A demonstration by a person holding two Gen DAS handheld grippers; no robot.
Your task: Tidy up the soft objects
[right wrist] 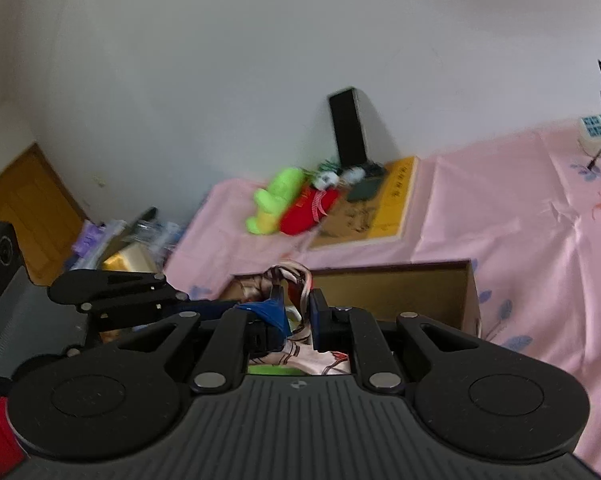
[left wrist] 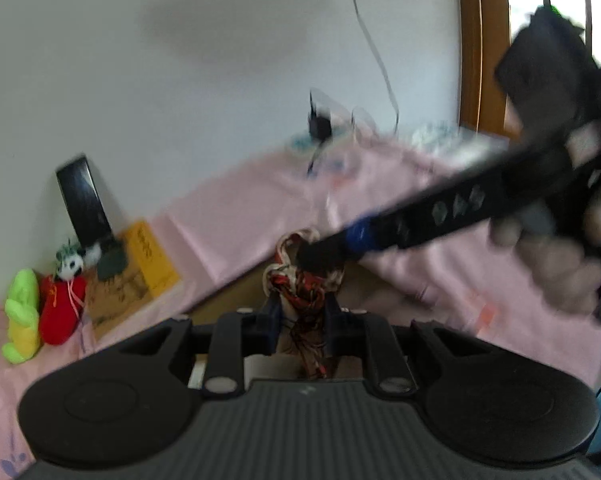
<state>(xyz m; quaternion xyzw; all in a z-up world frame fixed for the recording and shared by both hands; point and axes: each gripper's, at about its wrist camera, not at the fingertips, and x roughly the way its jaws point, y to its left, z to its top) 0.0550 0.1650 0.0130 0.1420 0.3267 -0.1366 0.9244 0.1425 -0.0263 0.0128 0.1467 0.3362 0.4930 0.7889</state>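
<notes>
While both grippers pinch it, the patterned cloth [left wrist: 300, 280] hangs bunched in the air, just above the open brown box [right wrist: 396, 292] on the pink bed sheet [right wrist: 520, 240]. The left gripper [left wrist: 302, 312] has its fingers squeezed tight on the lower part of the cloth. The right gripper [right wrist: 298, 312] has its fingers closed on the top end, very near the left one. I think two holds so close together help fold or bundle the floppy cloth so it can drop neatly into the box. Farther back, by the wall, a green plush toy [right wrist: 274, 200] and a red plush toy [right wrist: 308, 210] lean together beside a yellow book [right wrist: 384, 208] and a black stand [right wrist: 348, 128].
</notes>
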